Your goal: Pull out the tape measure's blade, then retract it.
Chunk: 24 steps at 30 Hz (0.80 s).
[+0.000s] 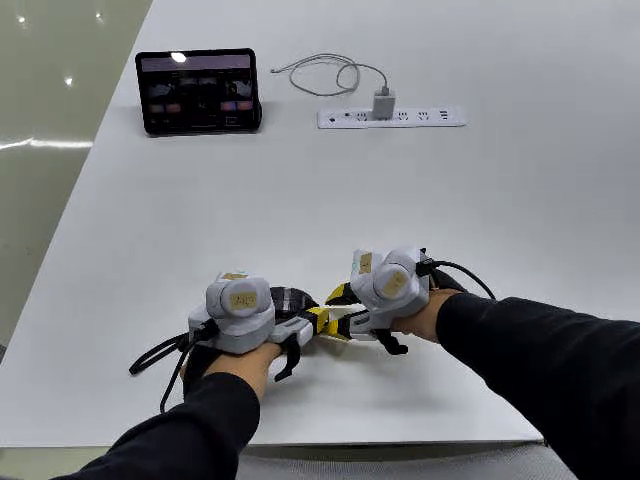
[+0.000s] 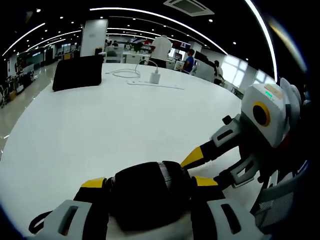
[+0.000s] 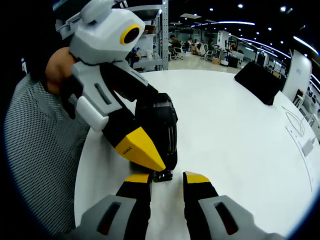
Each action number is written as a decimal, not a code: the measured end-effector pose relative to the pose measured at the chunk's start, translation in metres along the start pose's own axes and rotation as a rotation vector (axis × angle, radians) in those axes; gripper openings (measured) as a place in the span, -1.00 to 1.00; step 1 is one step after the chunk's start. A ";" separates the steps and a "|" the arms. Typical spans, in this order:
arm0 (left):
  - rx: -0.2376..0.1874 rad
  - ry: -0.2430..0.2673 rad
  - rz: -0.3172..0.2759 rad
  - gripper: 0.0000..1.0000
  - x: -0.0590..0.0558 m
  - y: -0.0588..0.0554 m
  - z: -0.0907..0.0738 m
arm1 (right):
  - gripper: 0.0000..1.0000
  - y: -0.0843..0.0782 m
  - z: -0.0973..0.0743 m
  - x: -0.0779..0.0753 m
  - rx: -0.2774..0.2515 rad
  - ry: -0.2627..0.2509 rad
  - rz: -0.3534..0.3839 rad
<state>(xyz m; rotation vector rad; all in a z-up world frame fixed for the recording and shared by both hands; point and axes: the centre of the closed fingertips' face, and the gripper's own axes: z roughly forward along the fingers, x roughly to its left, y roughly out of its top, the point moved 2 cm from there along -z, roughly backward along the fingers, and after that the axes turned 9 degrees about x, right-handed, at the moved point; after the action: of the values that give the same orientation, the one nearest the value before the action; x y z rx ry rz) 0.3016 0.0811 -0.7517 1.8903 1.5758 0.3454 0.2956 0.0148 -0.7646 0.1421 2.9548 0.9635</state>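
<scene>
Black tape measure (image 2: 150, 196), left gripper (image 2: 149, 182) apparently clamping

White counter (image 1: 300, 200), viewed from its near edge. A dark tablet (image 1: 198, 91) stands propped near the left edge, far back. To its right lies a white power strip (image 1: 392, 117) with a charger (image 1: 383, 103) plugged in and its cable (image 1: 325, 75) looped behind. A black tape measure (image 2: 150, 195) rests by the near edge.

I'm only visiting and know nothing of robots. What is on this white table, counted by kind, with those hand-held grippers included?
2 grippers: left gripper, right gripper
1 tape measure
1 tablet
1 power strip
1 charger with its cable
Total: 6
</scene>
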 end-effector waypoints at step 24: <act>-0.031 -0.142 0.251 1.00 -0.008 0.018 -0.020 | 0.13 -0.016 -0.041 -0.010 -0.053 -0.080 0.145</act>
<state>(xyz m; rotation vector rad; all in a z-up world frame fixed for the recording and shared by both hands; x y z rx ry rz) 0.3023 0.0786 -0.7241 2.0450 1.2367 0.3329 0.3018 -0.0230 -0.7406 0.3893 2.8762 1.0255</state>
